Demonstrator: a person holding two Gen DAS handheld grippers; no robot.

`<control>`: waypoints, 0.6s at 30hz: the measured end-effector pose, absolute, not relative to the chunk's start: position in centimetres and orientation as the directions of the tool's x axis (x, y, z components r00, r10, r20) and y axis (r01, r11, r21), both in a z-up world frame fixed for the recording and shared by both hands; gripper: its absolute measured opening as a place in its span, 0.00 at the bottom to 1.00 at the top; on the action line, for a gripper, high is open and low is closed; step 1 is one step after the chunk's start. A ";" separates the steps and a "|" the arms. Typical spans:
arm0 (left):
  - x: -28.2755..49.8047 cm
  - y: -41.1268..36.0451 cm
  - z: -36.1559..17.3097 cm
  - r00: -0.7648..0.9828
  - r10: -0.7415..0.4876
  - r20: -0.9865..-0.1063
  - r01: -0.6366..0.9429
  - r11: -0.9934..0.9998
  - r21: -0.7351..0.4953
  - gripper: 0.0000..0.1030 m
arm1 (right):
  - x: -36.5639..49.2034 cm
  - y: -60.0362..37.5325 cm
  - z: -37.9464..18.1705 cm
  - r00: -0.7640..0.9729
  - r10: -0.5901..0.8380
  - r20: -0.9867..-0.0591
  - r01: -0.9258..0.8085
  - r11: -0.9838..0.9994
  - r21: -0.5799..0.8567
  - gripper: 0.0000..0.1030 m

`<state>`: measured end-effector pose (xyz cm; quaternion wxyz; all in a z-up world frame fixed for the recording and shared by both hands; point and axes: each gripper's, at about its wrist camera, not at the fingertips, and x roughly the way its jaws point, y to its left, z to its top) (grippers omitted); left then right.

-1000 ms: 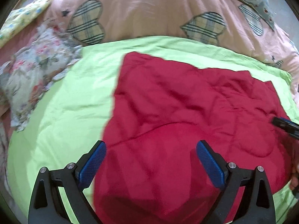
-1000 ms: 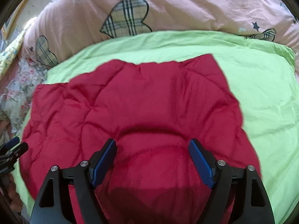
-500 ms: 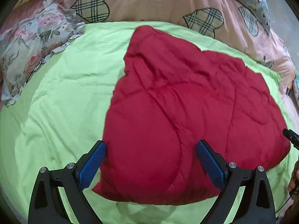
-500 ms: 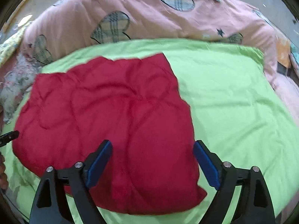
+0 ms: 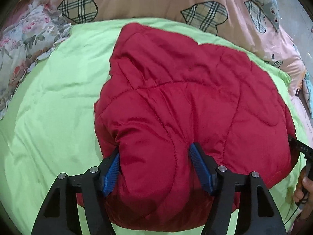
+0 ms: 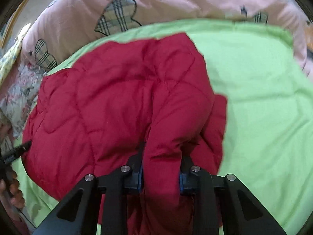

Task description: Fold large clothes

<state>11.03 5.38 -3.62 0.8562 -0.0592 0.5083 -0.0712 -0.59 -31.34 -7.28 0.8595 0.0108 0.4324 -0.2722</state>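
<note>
A red quilted padded jacket [image 5: 185,101] lies folded on the green bedspread [image 5: 54,101]. My left gripper [image 5: 154,162] has its blue pads pressed on a thick fold at the jacket's near left edge. In the right wrist view the jacket [image 6: 109,101] fills the middle, and my right gripper [image 6: 160,174] is shut on a bunched fold at its near right edge, lifting it a little. The tip of the right gripper shows at the right edge of the left wrist view [image 5: 302,149], and the left gripper's tip shows at the left edge of the right wrist view [image 6: 17,150].
A pink quilt with plaid hearts [image 5: 156,2] is piled along the back of the bed. A floral pillow [image 5: 23,45] lies at the far left. Bare green bedspread [image 6: 264,107] spreads to the right of the jacket.
Both grippers came down to the jacket's near edge and closed on folds of it. The right gripper closed more tightly and has bunched and lifted its fold.
</note>
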 end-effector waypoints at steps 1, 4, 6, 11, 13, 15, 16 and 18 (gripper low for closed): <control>10.9 5.5 -3.8 0.473 -0.184 -0.862 0.059 0.982 -0.177 0.66 | -0.7 -31.6 -7.6 0.480 -0.449 -0.753 0.479 0.854 -0.204 0.24; 11.0 5.9 -3.9 0.476 -0.189 -0.859 0.040 0.980 -0.194 0.69 | -0.8 -30.9 -7.7 0.473 -0.475 -0.742 0.471 0.848 -0.242 0.25; 11.4 5.9 -3.6 0.483 -0.177 -0.857 0.026 0.982 -0.188 0.72 | -0.9 -30.7 -7.7 0.473 -0.479 -0.740 0.480 0.844 -0.240 0.31; 9.2 5.7 -0.6 0.547 -0.110 -0.830 -0.012 0.990 -0.140 0.75 | -2.2 -31.0 -6.0 0.500 -0.463 -0.732 0.524 0.835 -0.170 0.55; 7.9 5.6 1.1 0.590 -0.093 -0.802 -0.007 0.993 -0.120 0.75 | -3.6 -30.6 -4.4 0.519 -0.508 -0.687 0.556 0.812 -0.179 0.63; 6.5 5.0 2.8 0.630 -0.093 -0.771 0.014 0.994 -0.109 0.75 | -4.8 -29.1 -2.9 0.547 -0.565 -0.617 0.565 0.794 -0.226 0.63; 6.1 4.6 3.4 0.638 -0.114 -0.762 0.034 0.992 -0.120 0.75 | -5.2 -28.1 -2.3 0.567 -0.581 -0.584 0.559 0.792 -0.244 0.66; 5.5 3.0 3.9 0.620 -0.187 -0.762 0.097 0.982 -0.162 0.75 | -4.7 -26.4 -2.2 0.607 -0.537 -0.586 0.503 0.830 -0.240 0.70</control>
